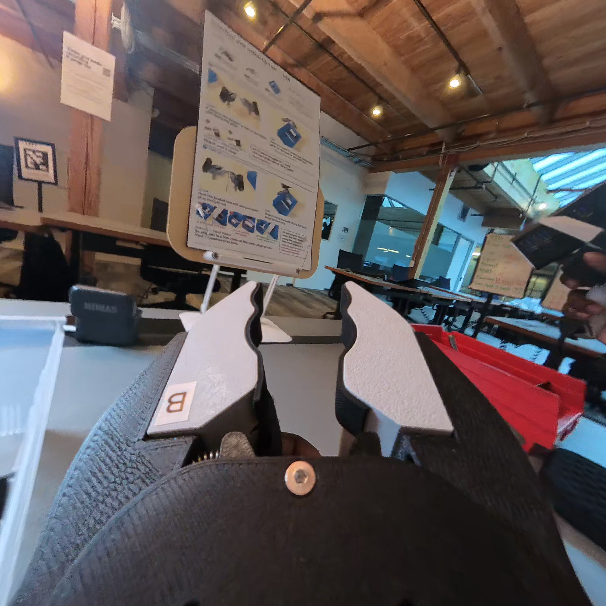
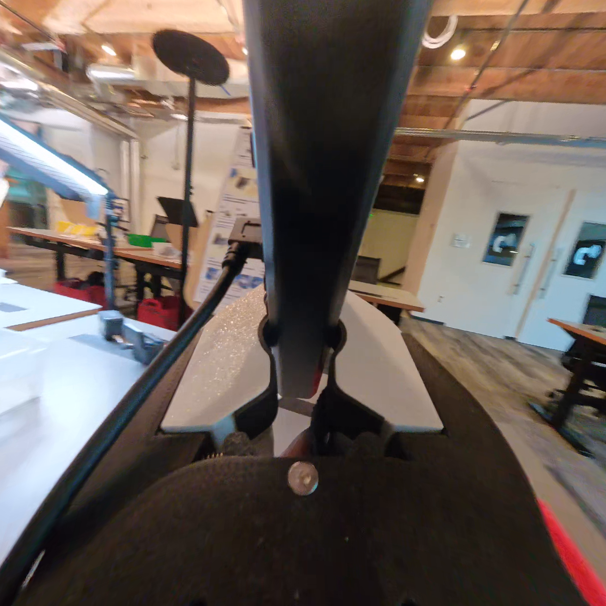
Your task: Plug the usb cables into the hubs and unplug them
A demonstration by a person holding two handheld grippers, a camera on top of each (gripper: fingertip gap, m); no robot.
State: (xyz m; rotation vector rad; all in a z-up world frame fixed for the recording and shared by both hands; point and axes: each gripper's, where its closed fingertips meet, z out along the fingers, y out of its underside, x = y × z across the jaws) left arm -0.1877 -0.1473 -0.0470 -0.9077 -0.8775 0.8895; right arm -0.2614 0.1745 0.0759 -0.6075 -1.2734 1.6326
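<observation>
The right gripper (image 2: 303, 331) is clenching a long dark slab, probably the hub (image 2: 328, 147), which is rising from the centre of the right wrist frame to its top edge. Its long axis is running away from the fingers, upward in the picture. A black cable (image 2: 157, 367) is sitting plugged into its left side and is trailing down to the lower left. I judge the hub rigid, light and a little smooth, so holding it by the flat sides looks safest; the cable is bendable, better taken at its stiff plug (image 2: 234, 254). The left gripper (image 1: 301, 314) is standing released and empty above the grey table (image 1: 295, 377), in the centre of its frame.
</observation>
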